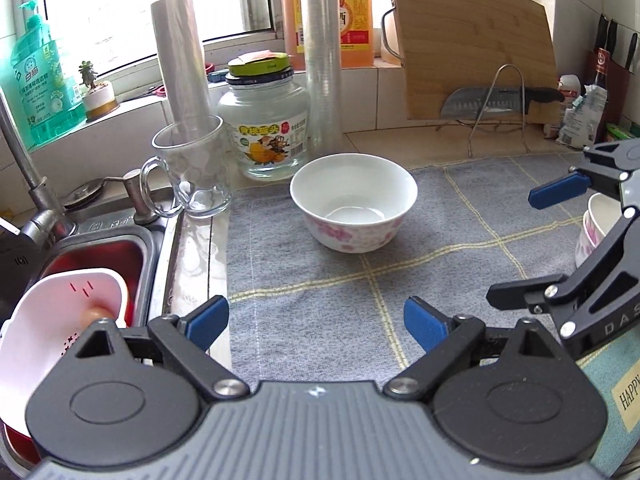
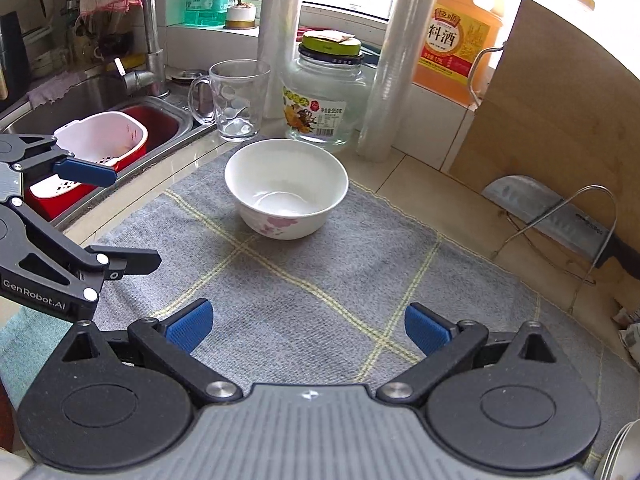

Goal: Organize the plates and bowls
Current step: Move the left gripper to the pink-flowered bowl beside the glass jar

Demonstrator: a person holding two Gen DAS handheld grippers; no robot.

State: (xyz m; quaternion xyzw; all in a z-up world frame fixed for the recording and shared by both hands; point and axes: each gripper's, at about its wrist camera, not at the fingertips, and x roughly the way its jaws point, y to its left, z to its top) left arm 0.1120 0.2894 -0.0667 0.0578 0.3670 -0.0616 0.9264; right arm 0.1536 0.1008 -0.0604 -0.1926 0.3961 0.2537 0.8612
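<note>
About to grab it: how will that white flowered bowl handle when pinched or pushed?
The bowl looks like glazed ceramic, so probably rigid, slick and chippable. Its narrow foot under a wide rim suggests a rim push may tip it. On the cloth it likely drags rather than slides.

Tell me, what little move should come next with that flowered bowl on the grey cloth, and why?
Probably bring the left hand-held gripper forward to the bowl and set its open jaws over the near rim. The bowl stands upright and empty on the cloth, untouched, and both the left and the right hand-held gripper are open and hold nothing.
</note>
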